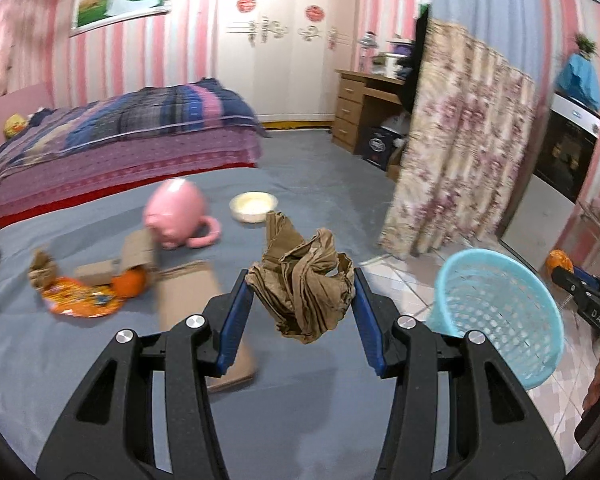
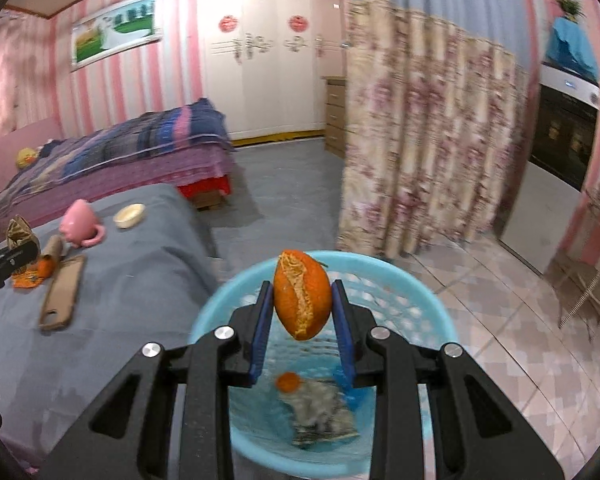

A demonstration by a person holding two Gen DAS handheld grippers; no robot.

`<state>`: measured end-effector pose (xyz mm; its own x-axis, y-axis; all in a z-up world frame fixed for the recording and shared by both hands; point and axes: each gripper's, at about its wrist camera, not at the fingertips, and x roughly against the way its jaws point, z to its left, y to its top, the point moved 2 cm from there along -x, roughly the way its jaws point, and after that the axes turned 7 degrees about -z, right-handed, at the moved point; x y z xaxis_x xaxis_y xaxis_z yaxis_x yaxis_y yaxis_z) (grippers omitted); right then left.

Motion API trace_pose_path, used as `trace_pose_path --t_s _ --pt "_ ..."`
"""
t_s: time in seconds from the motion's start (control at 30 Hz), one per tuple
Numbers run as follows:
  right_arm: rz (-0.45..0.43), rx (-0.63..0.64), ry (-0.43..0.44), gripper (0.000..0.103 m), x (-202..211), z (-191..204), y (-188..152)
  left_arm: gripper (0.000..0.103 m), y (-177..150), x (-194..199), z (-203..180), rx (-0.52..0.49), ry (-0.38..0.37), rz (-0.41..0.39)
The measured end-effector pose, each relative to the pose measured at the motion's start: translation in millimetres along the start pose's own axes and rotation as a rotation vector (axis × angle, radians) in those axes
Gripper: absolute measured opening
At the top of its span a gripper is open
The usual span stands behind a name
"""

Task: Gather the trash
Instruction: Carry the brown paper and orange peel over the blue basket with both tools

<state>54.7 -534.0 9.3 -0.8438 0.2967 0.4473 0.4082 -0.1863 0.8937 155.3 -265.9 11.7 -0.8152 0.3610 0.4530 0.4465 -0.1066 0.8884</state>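
Between right tongs (image 2: 303, 304), orange peel (image 2: 302, 294) above basket (image 2: 440, 312)

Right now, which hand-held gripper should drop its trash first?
Right. The right hand-held gripper holds the orange peel piece directly above the light-blue plastic basket; the left hand-held gripper clamps crumpled brown paper over the grey table.

You had even, fairly bright indoor light with a pink cast and no harsh glare. Soft shadows fell on the grey cover (image 1: 308, 412) under your crumpled brown paper (image 1: 304, 280). Both fisheye views bent the walls and went black at the corners. The floral curtain (image 2: 428, 140) and the blue basket (image 2: 236, 300) rim were smeared with motion blur; the pink mug (image 1: 178, 212) looked soft.
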Motion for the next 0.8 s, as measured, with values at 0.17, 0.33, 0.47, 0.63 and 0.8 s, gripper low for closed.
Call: trace_pose_path --t_s 0.17,0.33,0.47,0.63,0.8 --pt "0.010 -0.050 -0.051 0.030 -7.1 -37.3 -9.5 0.048 -11.4 -26.9 -49.0 -0.049 -0.061 0.034" --pt "0.025 -0.077 -0.072 0.030 -14.8 -58.2 -25.6 0.048 -26.9 -44.6 -86.9 -0.091 -0.114 0.041" --pt "0.034 -0.094 -0.085 0.030 -18.8 -69.1 -37.1 0.048 -32.8 -54.2 -111.6 -0.118 -0.162 0.047" --pt "0.036 -0.127 -0.099 0.030 -18.7 -80.7 -44.9 0.048 -36.8 -59.5 -144.1 -0.170 -0.216 0.040" --pt "0.036 -0.130 -0.104 0.030 -17.2 -81.0 -49.0 0.048 -37.7 -66.4 -163.0 -0.192 -0.254 0.047"
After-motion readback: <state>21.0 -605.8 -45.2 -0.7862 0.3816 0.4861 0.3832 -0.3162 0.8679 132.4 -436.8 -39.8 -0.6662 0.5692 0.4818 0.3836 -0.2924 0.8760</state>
